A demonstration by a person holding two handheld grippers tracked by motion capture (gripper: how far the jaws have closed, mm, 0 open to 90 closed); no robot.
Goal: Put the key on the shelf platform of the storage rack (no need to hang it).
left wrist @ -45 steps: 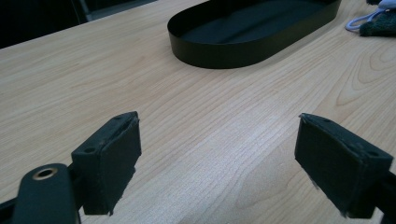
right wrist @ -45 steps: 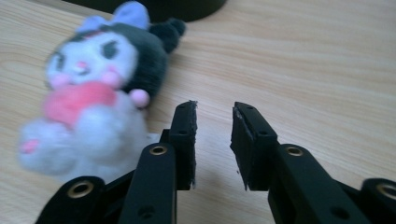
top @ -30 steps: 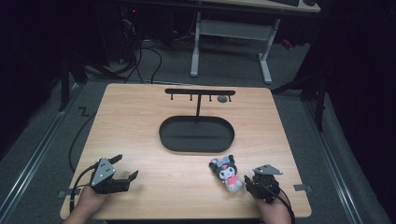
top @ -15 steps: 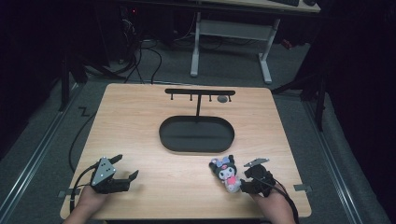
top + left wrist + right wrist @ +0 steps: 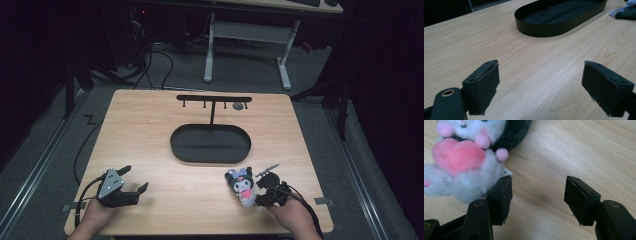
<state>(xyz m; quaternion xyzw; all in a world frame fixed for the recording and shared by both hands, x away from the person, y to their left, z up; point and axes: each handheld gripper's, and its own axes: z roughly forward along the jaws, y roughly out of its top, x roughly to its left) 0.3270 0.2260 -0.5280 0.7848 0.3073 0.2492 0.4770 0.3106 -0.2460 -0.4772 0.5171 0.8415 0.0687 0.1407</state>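
A small plush toy (image 5: pixel 242 186) in white and black with a pink heart lies on the wooden table (image 5: pixel 150 130) near its front right. In the right gripper view the toy (image 5: pixel 461 162) sits just left of the left jaw, apparently brushing it. My right gripper (image 5: pixel 262 193) is right beside the toy; its jaws have just been opening and stand open, with bare wood between them (image 5: pixel 537 181). My left gripper (image 5: pixel 136 178) rests at the front left, wide open over bare table (image 5: pixel 540 65).
A black oval tray (image 5: pixel 175 145) lies mid-table, its rim (image 5: pixel 544 27) ahead of the left gripper. Behind it stands a black T-shaped rack (image 5: pixel 214 98) with small hooks. Dark floor and desk legs lie beyond the table's far edge.
The right gripper has shifted a little left, closer to the plush toy, and its jaws stand wider. The left gripper and the toy have not moved.
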